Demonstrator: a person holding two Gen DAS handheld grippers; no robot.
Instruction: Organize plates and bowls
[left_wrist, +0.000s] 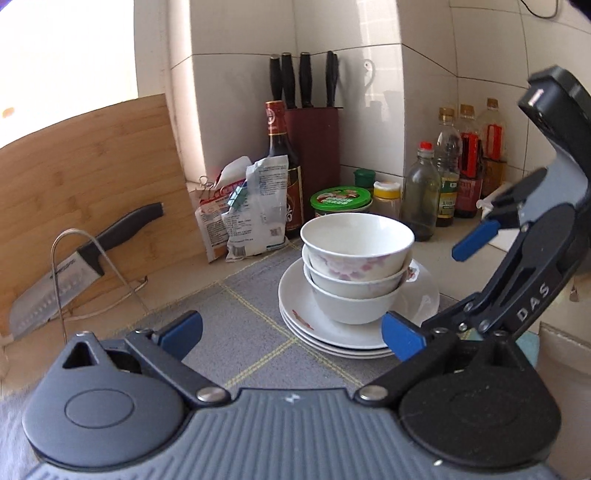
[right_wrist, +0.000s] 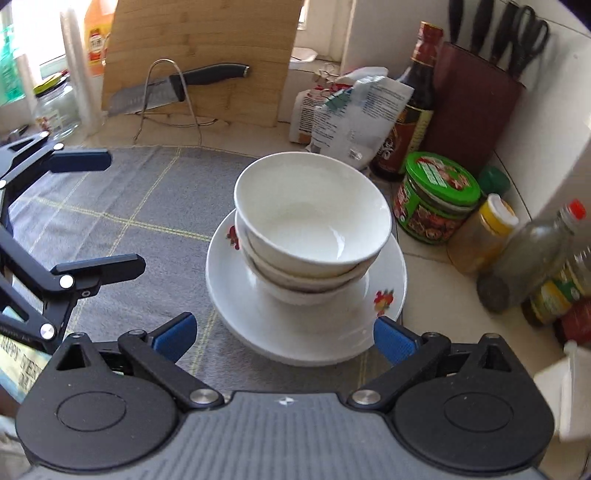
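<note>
Two near wrist views, shared bowl stack (left_wrist: 356, 267)

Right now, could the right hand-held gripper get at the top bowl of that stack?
Probably yes. The right hand-held gripper is open and empty, the top bowl sits uncovered just ahead, and nothing lies between them.

Left gripper (left_wrist: 291, 332) and right gripper (right_wrist: 282, 336), jaws wide

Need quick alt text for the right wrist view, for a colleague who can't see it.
Three nested white bowls sit on stacked plates on a grey mat, just ahead of the open, empty right gripper. Jars and bottles stand to the right.
</note>
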